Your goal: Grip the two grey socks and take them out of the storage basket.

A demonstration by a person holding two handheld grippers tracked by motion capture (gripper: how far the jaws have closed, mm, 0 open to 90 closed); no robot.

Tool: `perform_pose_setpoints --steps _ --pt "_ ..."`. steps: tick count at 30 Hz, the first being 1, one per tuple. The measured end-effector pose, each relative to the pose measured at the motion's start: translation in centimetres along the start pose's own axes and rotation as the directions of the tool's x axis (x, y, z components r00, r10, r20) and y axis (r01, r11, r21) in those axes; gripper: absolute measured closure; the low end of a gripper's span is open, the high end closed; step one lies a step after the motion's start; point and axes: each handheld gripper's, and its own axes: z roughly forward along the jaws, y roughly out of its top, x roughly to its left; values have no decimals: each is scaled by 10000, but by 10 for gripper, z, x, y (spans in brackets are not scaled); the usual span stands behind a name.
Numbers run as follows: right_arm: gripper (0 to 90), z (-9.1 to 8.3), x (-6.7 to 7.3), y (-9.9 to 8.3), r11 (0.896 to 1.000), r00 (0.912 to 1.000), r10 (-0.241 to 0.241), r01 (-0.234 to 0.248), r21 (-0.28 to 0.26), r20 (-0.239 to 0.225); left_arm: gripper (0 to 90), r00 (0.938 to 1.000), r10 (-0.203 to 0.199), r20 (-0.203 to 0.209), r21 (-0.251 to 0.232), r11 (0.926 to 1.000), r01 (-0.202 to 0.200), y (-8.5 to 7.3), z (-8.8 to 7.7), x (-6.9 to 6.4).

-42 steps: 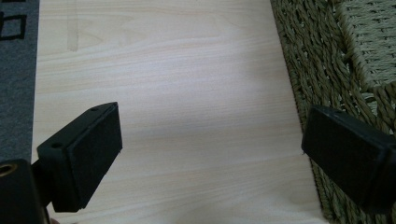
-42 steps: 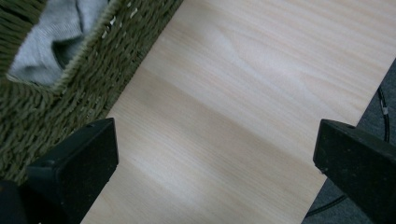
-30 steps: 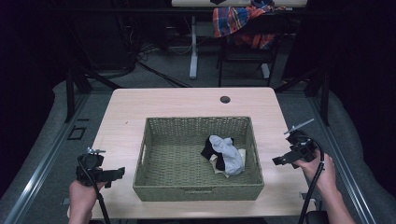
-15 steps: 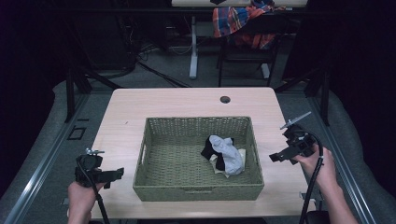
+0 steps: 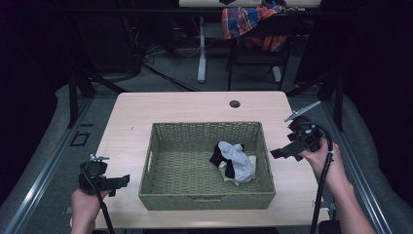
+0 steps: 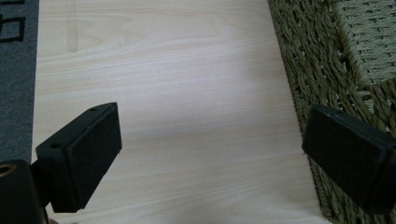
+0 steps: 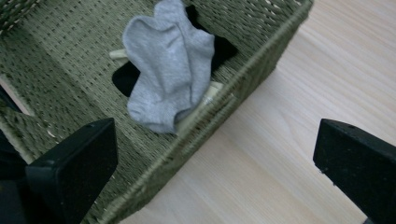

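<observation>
**A:** Where were the two grippers at that moment?

**B:** The left gripper (image 5: 122,181) was held low over the near left corner of the table (image 5: 131,114), its jaws spread wide with nothing between them. Seen along its own jaws, bare wood lay ahead and the side of the basket (image 6: 317,70) stood just off its right jaw. The left hand (image 5: 85,207) held it from behind.

**A:** And the other one?

**B:** The right gripper (image 5: 278,152) was raised over the table's right edge, held by the right hand (image 5: 324,158), its cable (image 5: 321,195) trailing back beside the forearm. Its jaws were also wide apart and empty. They pointed toward the basket (image 5: 207,200), whose wall ran slantwise between them in its own view.

**A:** What was in the basket?

**B:** A grey sock (image 7: 166,63) lay ahead of the right gripper, just inside the wall nearest it, on top of a black sock (image 7: 126,77). A pale bit of cloth (image 7: 210,93) showed under them; what it was could not be told. Both grippers were apart from the socks.

**A:** Anything else on the table?

**B:** A small dark round hole (image 5: 234,104) near the far edge, well beyond both grippers.
</observation>
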Motion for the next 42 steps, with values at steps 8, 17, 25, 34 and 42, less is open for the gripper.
perform_pose_setpoints --steps 8,17,25,34,42 --pt "0 9 19 27 9982 9984 -554 556 204 -126 48 10000 7 -21 -4 10000 -7 0 0 0" --pt "0 37 38 52 9940 9933 -938 972 503 -671 48 10000 -9 -9 -18 10000 9 0 0 0" --pt "57 62 45 67 9862 9884 -1297 1369 933 -796 48 10000 -15 10 -18 10000 15 0 0 0" --pt "221 96 50 63 9711 9866 -1427 1549 1818 -789 48 10000 9 20 33 10000 -9 1 1 0" --pt "385 115 58 61 9561 9850 -1707 1720 2371 -264 48 10000 23 27 70 10000 -24 1 0 -1"
